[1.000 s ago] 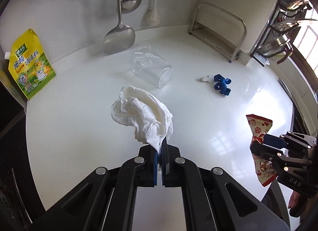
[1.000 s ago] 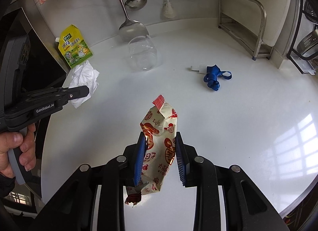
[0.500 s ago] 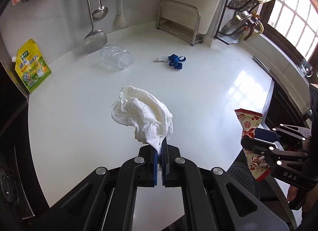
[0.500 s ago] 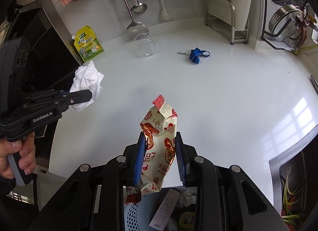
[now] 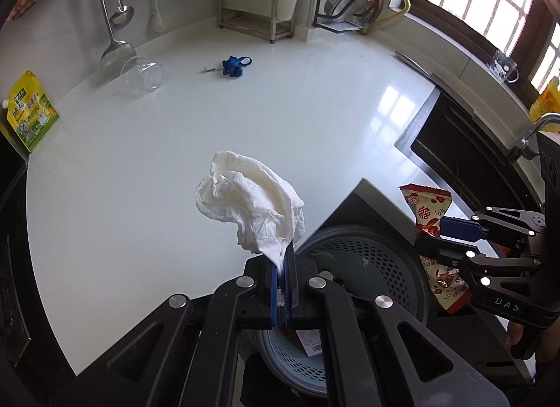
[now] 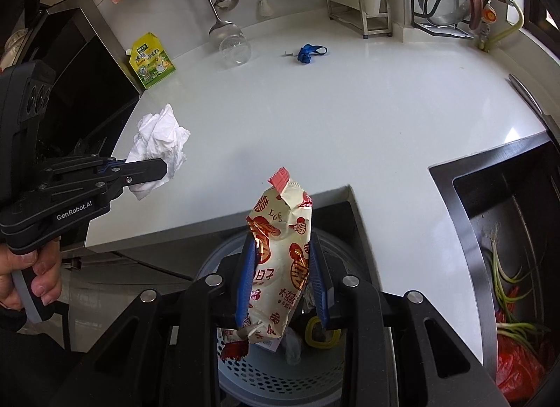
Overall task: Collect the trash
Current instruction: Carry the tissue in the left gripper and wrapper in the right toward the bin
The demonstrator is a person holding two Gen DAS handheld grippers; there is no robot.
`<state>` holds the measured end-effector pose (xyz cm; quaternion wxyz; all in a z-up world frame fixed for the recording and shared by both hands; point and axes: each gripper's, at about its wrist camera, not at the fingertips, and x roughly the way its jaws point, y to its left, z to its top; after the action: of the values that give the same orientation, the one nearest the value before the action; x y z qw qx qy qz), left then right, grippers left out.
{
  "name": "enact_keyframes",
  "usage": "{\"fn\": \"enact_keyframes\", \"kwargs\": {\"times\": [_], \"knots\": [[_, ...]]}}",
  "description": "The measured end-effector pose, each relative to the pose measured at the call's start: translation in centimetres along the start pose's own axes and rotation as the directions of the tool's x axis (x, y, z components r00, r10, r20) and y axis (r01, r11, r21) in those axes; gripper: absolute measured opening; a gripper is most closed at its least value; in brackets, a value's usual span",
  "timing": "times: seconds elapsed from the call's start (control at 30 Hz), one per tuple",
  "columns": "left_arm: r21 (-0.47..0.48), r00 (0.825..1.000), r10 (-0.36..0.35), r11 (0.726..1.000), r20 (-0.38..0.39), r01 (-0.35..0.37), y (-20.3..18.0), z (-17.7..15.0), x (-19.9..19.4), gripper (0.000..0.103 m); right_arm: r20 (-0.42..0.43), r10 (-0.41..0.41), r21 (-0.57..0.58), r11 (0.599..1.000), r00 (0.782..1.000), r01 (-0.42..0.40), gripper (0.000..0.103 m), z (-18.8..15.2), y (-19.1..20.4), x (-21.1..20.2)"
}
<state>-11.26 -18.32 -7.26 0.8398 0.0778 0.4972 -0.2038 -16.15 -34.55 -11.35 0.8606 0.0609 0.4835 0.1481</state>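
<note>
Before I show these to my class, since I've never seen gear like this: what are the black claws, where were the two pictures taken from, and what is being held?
No robot here: a person holds a trigger-handled gripper in each hand, with a fisheye camera on each looking along its jaws. The left gripper has its jaws shut on a crumpled white tissue. The right gripper has its jaws closed on a red-and-cream snack wrapper. Each view also shows the other gripper off to the side. Below both stands a perforated grey trash basket with rubbish inside. On the white countertop lie a tipped clear glass jar and a blue strap; a yellow-green pouch leans at its left edge.
</note>
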Motion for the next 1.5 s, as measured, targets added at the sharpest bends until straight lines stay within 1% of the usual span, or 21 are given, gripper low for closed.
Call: {"fn": "enact_keyframes", "kwargs": {"times": [0.27,0.67,1.13,1.5], "knots": [[0.053,0.999,-0.024,0.998,-0.030,0.025,-3.4,-2.0,0.6,0.003,-0.024,-0.013,0.019,1.000,1.000,0.013,0.028,-3.8,-0.7,-0.9],[0.089,0.995,-0.041,0.995,-0.089,0.049,-5.7,-4.5,2.0,0.003,-0.058,-0.020,0.044,0.999,0.998,0.023,0.028,-6.7,-1.3,-0.7],[0.120,0.990,-0.048,0.991,-0.131,0.064,-6.5,-5.4,3.7,0.003,-0.103,-0.030,0.070,0.997,0.994,0.038,0.028,-8.7,-1.8,0.4],[0.139,0.981,-0.061,0.986,-0.184,0.088,-6.9,-6.1,5.8,0.003,-0.153,-0.031,0.084,0.995,0.988,0.044,0.028,-10.0,-1.9,1.7]]}}
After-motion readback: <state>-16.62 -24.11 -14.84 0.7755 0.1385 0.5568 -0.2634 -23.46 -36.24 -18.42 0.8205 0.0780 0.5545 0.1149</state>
